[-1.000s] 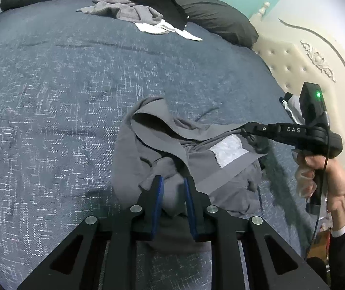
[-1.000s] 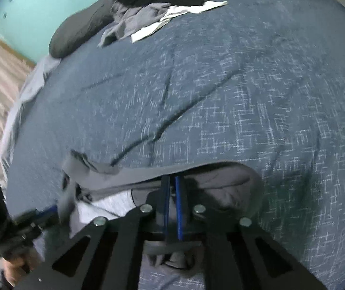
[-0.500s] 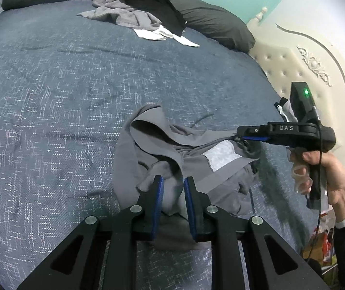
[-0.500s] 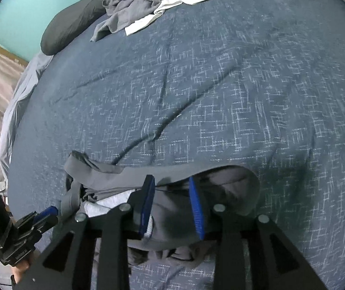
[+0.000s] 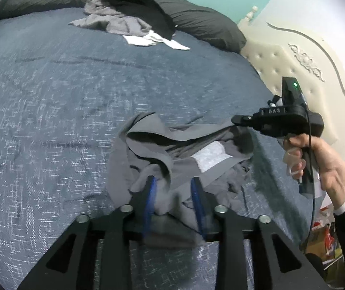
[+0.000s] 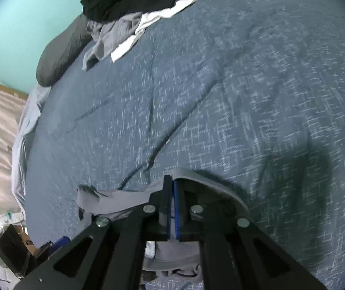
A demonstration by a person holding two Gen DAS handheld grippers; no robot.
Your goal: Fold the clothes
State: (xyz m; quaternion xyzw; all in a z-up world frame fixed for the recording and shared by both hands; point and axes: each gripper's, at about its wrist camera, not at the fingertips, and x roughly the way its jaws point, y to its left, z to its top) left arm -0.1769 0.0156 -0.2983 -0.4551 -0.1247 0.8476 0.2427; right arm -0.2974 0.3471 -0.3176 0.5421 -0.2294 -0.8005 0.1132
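Fingers of right tool pinch grey garment; left tool gapes.

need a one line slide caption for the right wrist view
Right gripper pinched shut on the waistband edge of crumpled grey shorts on a blue bedspread.

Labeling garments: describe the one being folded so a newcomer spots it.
On the blue bedspread, skip the clothes pile by the pillows. The target is the crumpled grey garment lying alone at the near edge, with a white label patch.
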